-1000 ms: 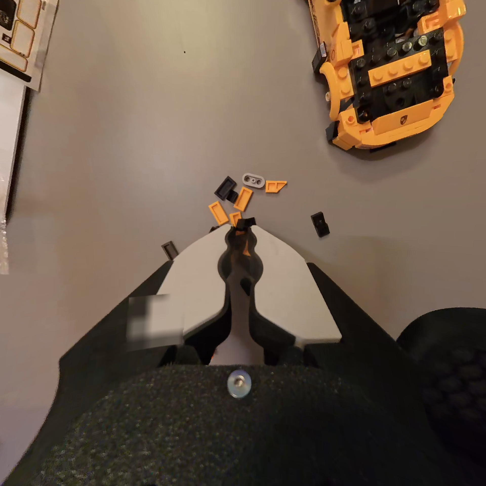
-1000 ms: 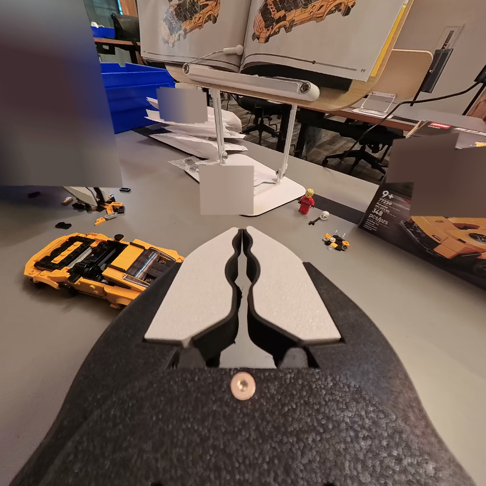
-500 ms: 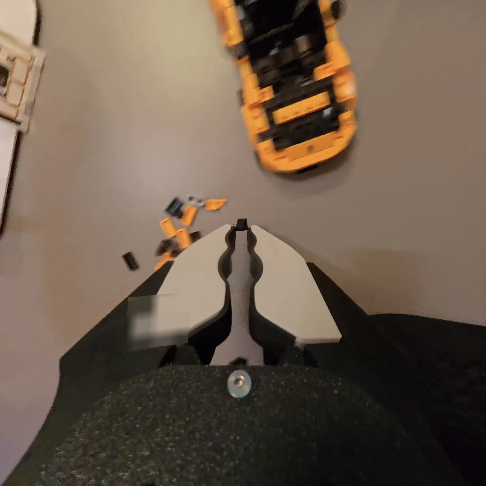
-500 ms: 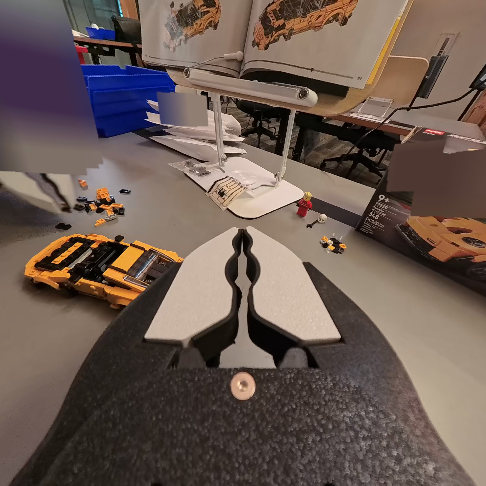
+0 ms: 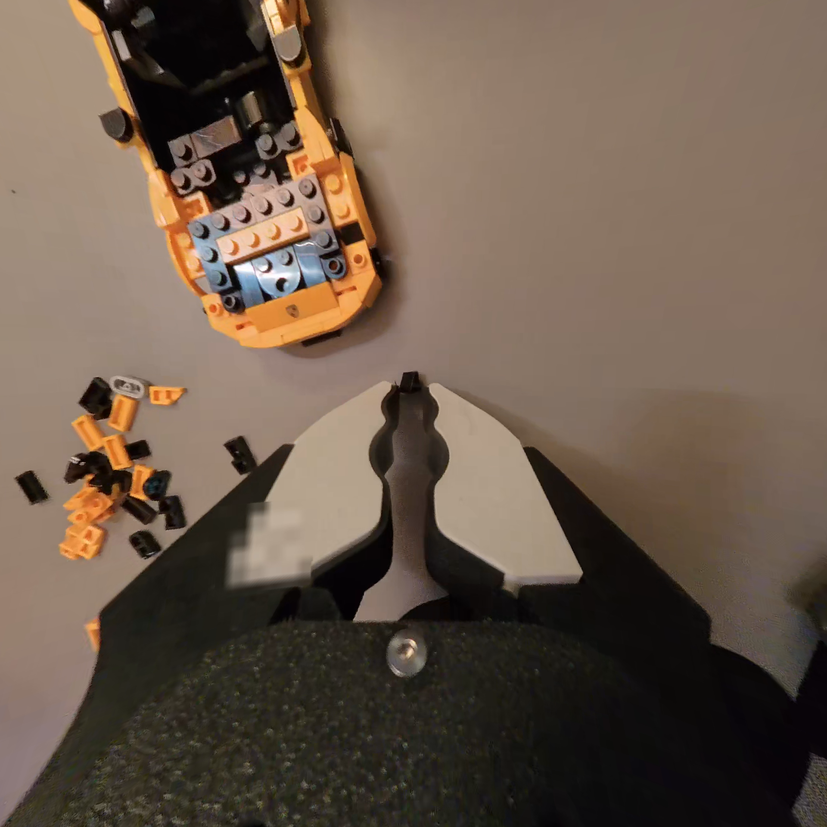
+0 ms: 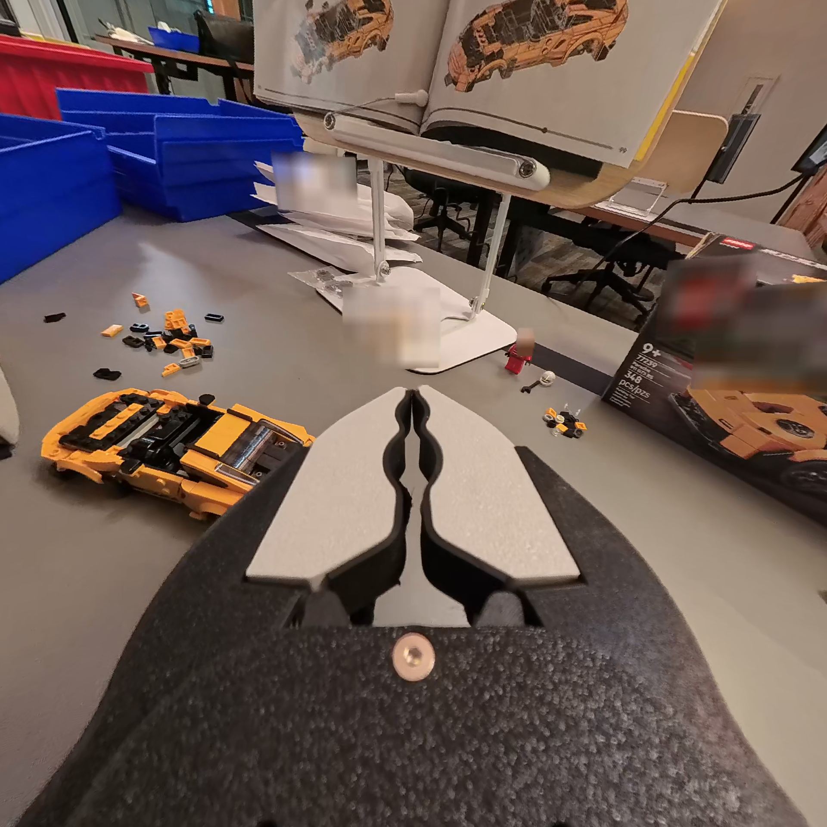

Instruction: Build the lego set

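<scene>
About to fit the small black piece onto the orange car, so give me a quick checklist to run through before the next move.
1. Black piece pinched at the left hand-held gripper tips: ok.
2. Piece's orientation for fitting: cannot tell.
3. Orange car upright, studs exposed: ok.
4. Table between gripper and car free of parts: ok.
5. Right hand-held gripper shut, empty, not bracing the car: not ok.
6. Instruction book open on its stand: ok.

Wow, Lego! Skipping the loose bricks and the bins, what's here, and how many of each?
Car: 1
Minifigure: 1
Box: 1
Book stand: 1
Manual: 1
Black piece, pinched in the left gripper: 1
Total: 6
</scene>
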{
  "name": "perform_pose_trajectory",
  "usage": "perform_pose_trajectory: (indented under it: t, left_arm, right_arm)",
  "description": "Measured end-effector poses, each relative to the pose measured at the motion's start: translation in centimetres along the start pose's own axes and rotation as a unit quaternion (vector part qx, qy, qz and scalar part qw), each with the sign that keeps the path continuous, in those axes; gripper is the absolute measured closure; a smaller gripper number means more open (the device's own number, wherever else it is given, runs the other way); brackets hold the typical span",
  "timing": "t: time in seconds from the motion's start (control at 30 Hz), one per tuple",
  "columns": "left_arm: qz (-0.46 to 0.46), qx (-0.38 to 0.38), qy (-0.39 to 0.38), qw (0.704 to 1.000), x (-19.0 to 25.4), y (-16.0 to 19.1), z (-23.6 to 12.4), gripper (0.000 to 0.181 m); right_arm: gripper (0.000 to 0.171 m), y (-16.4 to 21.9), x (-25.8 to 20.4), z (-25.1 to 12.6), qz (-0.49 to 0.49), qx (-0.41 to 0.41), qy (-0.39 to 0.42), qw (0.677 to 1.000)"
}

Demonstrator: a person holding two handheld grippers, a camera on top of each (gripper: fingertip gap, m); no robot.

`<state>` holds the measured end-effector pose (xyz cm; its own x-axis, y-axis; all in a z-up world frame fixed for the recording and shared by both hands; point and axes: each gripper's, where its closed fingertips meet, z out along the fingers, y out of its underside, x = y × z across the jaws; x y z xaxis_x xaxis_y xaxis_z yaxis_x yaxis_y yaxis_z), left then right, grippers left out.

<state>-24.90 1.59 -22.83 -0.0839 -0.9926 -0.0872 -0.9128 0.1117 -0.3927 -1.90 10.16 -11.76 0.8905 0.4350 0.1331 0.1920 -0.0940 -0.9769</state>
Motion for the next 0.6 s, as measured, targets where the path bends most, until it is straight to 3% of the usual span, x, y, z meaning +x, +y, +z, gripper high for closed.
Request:
perform_pose_trajectory:
  t: [0.23,0.43,0.6]
  left_arm:
    - [-0.048,0.039,0.073,0.995,1.4,-0.3,-0.1,0.154]
    - [-0.074,0.096,0.107,0.987,1.5,-1.5,-1.3,0.155]
    - [-0.105,0.078,0.060,0.990,-0.9,-0.3,-1.2,0.161]
  right_arm:
    - [0.171,0.0,0.0,0.0,-0.006,-0.004,0.000,1.000]
    - [0.171,0.2,0.0,0.0,-0.007,-0.006,0.000,1.000]
    - [0.171,0.2,0.0,0.0,-0.008,-0.008,0.000,1.000]
